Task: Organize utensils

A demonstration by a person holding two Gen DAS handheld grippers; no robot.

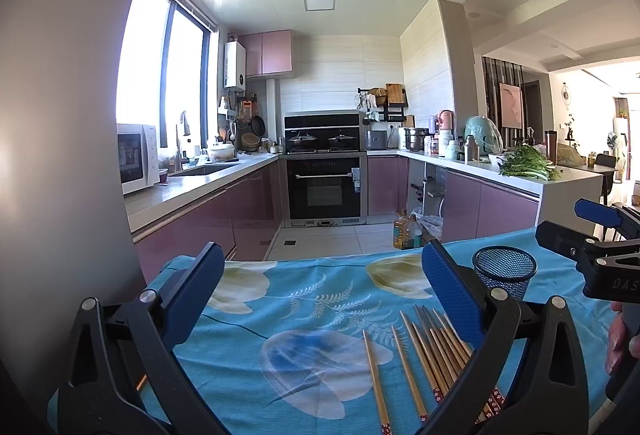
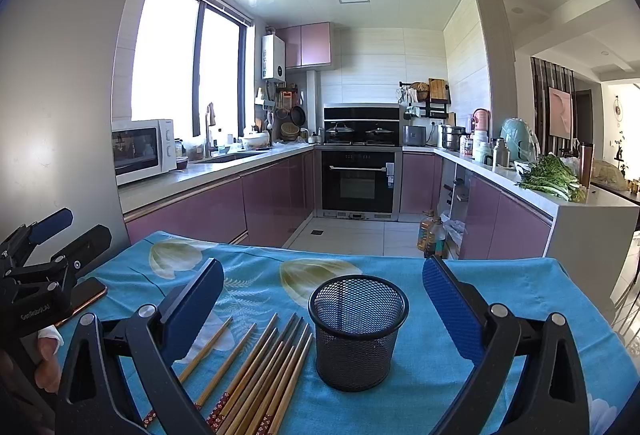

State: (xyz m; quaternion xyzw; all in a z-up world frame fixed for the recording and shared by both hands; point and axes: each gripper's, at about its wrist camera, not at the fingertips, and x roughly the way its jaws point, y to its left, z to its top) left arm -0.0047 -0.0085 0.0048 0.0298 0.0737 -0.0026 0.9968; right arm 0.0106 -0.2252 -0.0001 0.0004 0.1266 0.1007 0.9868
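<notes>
Chopsticks (image 2: 256,371) lie loose on the desk (image 2: 500,287) by the right gripper's (image 2: 323,309) left jaw, cup (image 2: 357,331) between both empty, wide-apart jaw pairs, so pinch one stick gently.

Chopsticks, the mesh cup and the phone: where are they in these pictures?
chopsticks (image 2: 260,375), right wrist view, middle of the bundle's shafts.
mesh cup (image 2: 356,351), right wrist view, front wall.
phone (image 2: 86,297), right wrist view, dark screen near its copper edge.
</notes>
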